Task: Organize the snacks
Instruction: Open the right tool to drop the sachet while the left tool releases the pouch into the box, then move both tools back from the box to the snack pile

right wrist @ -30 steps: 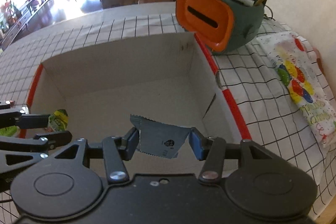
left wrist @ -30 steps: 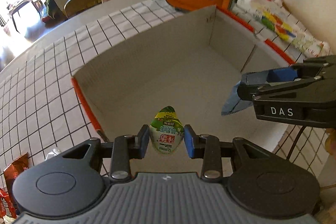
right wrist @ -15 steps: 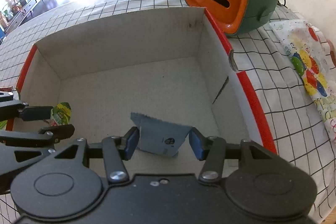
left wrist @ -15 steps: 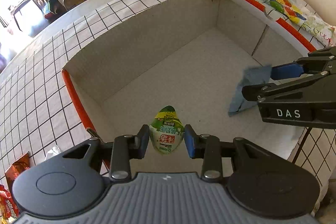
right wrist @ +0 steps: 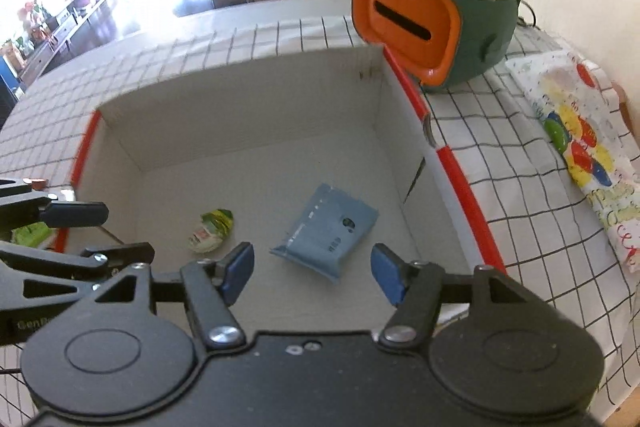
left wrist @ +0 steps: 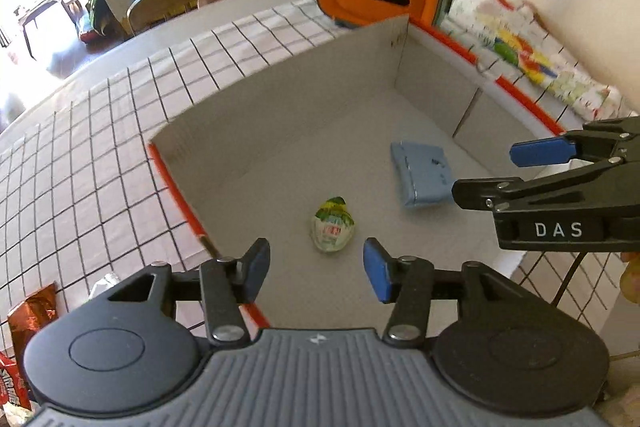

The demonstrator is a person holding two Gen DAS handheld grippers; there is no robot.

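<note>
Shallow grey cardboard box with orange-red rim [left wrist: 176, 183]: matte, rectangular, standing on the grid-patterned bench [left wrist: 92, 147]. On its floor, a small teardrop-shaped green-and-white glossy snack packet [left wrist: 333, 230] with red print too small to read; beside it, apart, a flat blue-grey foil pouch with crimped edge [right wrist: 326, 233]. Left claw [left wrist: 316, 273] above the packet, jaws opening, nothing gripped. Right claw [right wrist: 312, 273], marked "DAS", above the pouch, jaws opening, empty.

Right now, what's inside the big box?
Two snacks lie on the box floor: a green-and-white packet and a blue pouch, apart from each other. The near wall is hidden behind the grippers, so anything against it can't be seen.
</note>
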